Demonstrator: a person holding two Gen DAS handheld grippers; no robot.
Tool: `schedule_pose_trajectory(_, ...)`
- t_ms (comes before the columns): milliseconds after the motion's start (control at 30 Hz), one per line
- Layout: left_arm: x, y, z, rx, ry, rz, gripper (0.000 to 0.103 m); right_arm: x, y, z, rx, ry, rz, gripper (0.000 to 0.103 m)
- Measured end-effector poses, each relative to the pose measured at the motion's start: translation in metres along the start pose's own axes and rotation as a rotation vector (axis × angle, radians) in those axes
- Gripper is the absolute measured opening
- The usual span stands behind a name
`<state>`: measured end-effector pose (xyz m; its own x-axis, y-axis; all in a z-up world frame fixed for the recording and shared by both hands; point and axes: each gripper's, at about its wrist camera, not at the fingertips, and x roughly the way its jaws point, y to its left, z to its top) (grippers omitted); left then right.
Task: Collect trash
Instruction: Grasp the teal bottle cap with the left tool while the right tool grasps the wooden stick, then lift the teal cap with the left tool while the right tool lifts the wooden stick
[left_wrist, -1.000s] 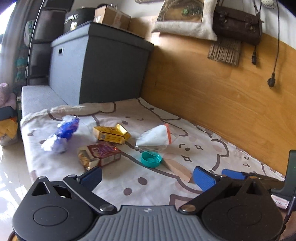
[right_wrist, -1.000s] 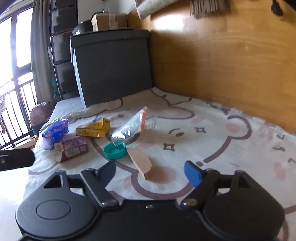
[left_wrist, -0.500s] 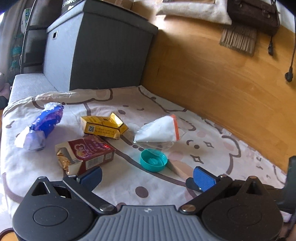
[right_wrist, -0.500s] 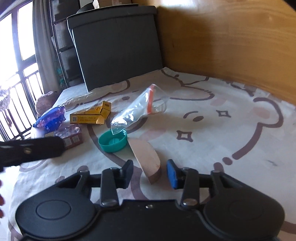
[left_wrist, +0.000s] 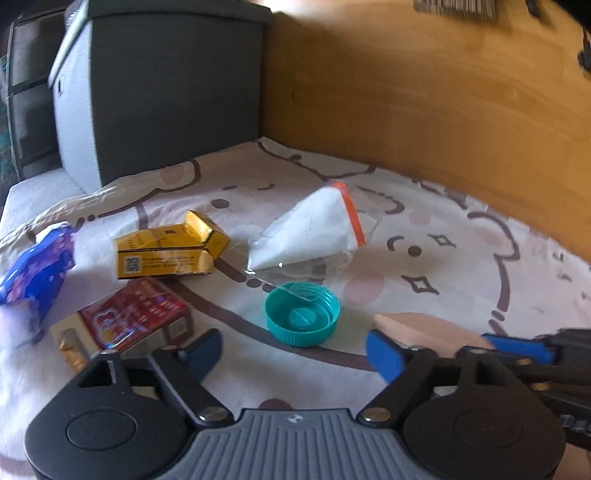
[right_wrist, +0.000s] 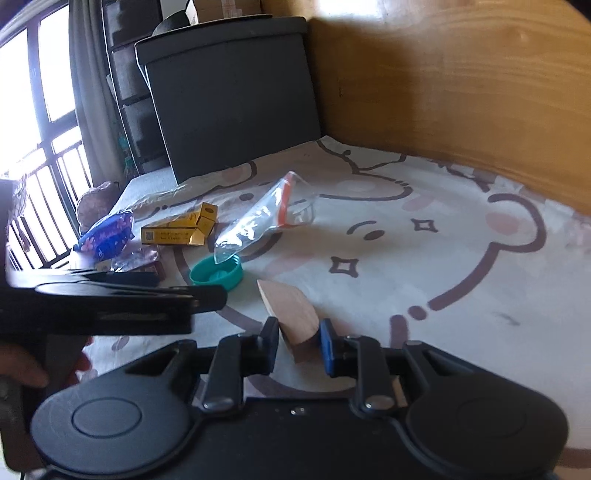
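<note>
A: We are closing the right gripper (right_wrist: 298, 341) on the wedge (right_wrist: 291, 314), and its jaws have just been narrowing. The pads are sitting against both sides of the near end, so we are holding it.

B: How is the wedge looking?

A: We are seeing a thin, pale tan piece, flat on top, curved along one edge and pointed at the far tip. It is lying on the sheet (right_wrist: 424, 266), near the teal cap (right_wrist: 217, 276), with its near end between our right jaws.

B: And the left gripper (left_wrist: 293, 349)?

A: We are holding it partly wide with nothing between the pads. Its jaws have just been closing in. The cap (left_wrist: 302, 314) is sitting just ahead of the gap, open side up, ridged around the rim.

B: What else are we looking at?

A: A clear bag (left_wrist: 314, 230) with an orange strip is lying beyond the cap, one corner overhanging it. Left of that we are seeing a yellow box (left_wrist: 168, 247), a red box (left_wrist: 133, 317) and a blue wrapper (left_wrist: 35, 273). All are resting on the sheet (left_wrist: 461, 280).
</note>
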<state>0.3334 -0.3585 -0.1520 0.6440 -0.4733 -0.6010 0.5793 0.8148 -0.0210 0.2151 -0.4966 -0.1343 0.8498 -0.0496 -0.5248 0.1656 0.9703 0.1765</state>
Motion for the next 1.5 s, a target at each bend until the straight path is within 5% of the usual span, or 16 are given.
schedule_pose_trajectory(267,0.024,-0.009,0.007,0.035,0.001,0.014,0.077,-0.006,-0.007,0.0,-0.038,0.016,0.031,0.024)
schedule_pose_trajectory(467,0.026,-0.006,0.01,0.019,-0.015,0.022,0.05,-0.002,-0.003,-0.004,-0.06,0.033,0.105,0.025)
schedule_pose_trajectory(867,-0.003,-0.015,-0.008,0.078,-0.001,-0.025,0.05,0.021,0.002,0.002,-0.044,0.032,0.081,0.032)
schedule_pose_trajectory(1500,-0.073,0.008,-0.032,0.027,0.003,0.034,0.05,0.003,0.01,-0.011,-0.017,0.02,0.011,0.026)
